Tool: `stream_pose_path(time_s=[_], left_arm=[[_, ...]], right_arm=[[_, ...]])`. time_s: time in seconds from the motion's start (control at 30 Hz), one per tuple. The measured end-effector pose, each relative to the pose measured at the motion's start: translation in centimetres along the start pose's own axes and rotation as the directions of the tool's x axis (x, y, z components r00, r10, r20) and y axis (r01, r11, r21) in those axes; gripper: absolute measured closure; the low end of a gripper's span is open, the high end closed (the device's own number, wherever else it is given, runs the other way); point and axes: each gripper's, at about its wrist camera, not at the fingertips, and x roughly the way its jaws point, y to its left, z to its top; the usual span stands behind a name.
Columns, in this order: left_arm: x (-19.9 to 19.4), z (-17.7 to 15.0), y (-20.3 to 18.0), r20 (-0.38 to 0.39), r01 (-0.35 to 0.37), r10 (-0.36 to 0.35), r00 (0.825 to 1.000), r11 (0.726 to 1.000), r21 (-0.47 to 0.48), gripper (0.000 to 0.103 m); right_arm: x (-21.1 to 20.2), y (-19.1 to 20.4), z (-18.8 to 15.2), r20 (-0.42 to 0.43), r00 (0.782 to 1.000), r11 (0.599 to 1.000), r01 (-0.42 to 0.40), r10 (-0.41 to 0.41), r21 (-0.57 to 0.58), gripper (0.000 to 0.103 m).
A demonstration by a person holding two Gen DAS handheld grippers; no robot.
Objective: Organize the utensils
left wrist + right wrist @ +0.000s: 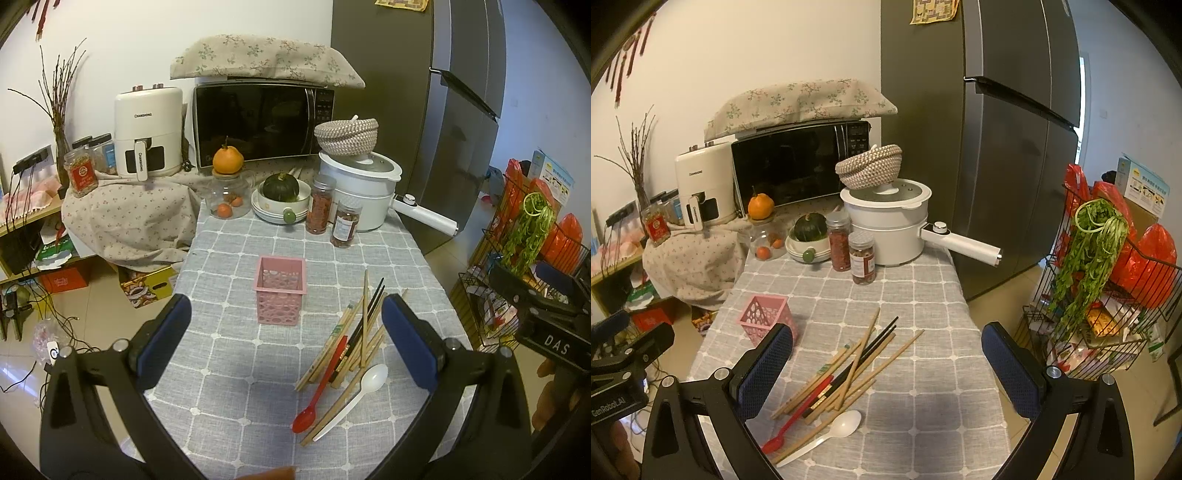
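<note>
A: Why do both tools hang spread and empty?

B: Nothing is picked yet. The left tool (286,341) and right tool (886,373) hover above the worktop (229,369); chopsticks (364,325) and spoons lie loose just right of the pink basket (280,295).

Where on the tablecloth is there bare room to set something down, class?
Bare cloth lies between the pink basket and the jars, and along the near edge left of the red spoon. The chopsticks pile and the far end by the white pot are crowded.
</note>
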Motion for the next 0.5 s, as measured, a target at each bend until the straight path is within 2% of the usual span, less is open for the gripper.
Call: stream_pose_path(time_s=[0.5], left_arm=[[-0.03, -0.07, -0.21, 0.001, 0.000, 0.000, 1.000, 1.000, 0.000, 0.001]], right_arm=[[0.00, 0.28, 0.10, -0.001, 1.000, 1.000, -0.002, 0.002, -0.001, 0.000]])
